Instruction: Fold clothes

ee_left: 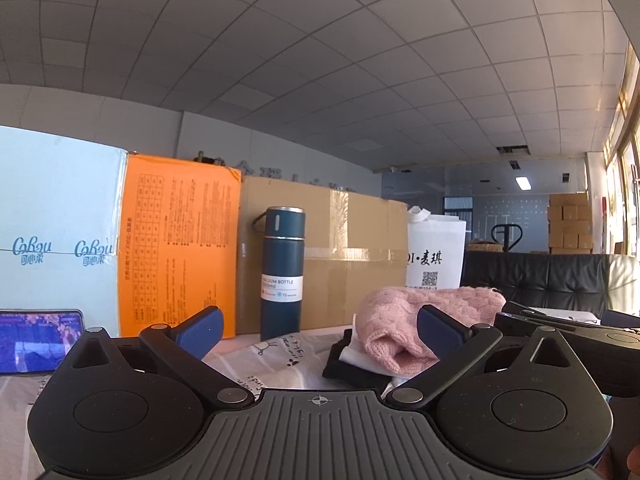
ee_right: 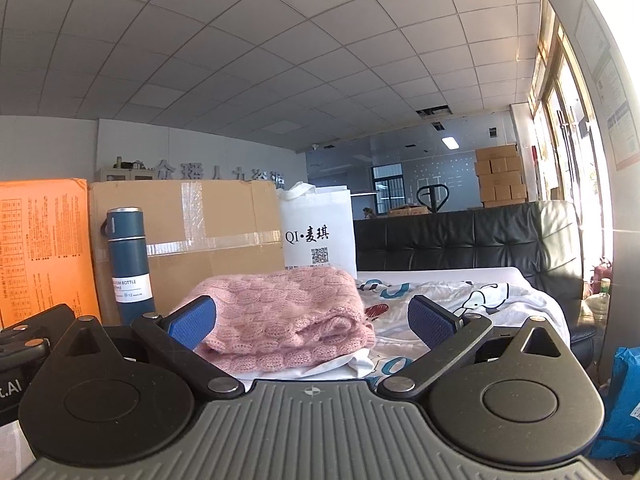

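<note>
Both tongs spread wide and empty, left tongs (ee_left: 320, 334), right tongs (ee_right: 312, 322), folded pink sweater (ee_right: 288, 320) partly hiding white garment (ee_right: 360, 362) beneath

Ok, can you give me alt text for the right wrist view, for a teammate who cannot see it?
A folded pink knit sweater lies on a white garment on a cartoon-print sheet, just ahead of the open right gripper, which holds nothing. Behind stand a blue vacuum bottle, a cardboard box and a white bag.
</note>
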A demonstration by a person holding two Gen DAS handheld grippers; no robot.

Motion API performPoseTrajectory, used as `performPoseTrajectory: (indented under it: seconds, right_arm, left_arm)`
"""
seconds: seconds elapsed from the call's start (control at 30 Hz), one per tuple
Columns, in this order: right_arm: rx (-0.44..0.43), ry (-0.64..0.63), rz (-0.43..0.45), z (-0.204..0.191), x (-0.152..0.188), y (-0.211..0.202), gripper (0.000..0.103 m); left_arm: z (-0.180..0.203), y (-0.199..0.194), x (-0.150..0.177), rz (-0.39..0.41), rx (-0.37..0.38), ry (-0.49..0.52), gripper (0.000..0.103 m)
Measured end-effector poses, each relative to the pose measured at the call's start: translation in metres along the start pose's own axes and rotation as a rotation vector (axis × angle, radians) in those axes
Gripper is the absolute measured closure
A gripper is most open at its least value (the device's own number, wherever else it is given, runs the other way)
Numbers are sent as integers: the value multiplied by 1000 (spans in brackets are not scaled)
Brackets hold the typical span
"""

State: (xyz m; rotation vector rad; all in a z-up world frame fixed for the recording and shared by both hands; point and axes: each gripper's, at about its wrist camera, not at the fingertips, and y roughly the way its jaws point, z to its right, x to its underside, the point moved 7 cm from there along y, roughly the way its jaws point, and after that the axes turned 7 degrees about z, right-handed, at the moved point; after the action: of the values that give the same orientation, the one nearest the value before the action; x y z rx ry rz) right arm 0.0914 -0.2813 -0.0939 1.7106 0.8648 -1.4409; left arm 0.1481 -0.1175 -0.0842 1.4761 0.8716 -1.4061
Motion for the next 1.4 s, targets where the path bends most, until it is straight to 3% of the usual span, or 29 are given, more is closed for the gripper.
performPoseTrajectory:
  seconds: [0.37,1.4]
  right_arm:
    - [6,-2,-3,0,1,0,0]
    - [-22,-8,-30,-3,5,6,0]
  left_arm:
    - [-8,3,1,-6,-86,27,0]
    - [-8,0,1,1,-160,95,0]
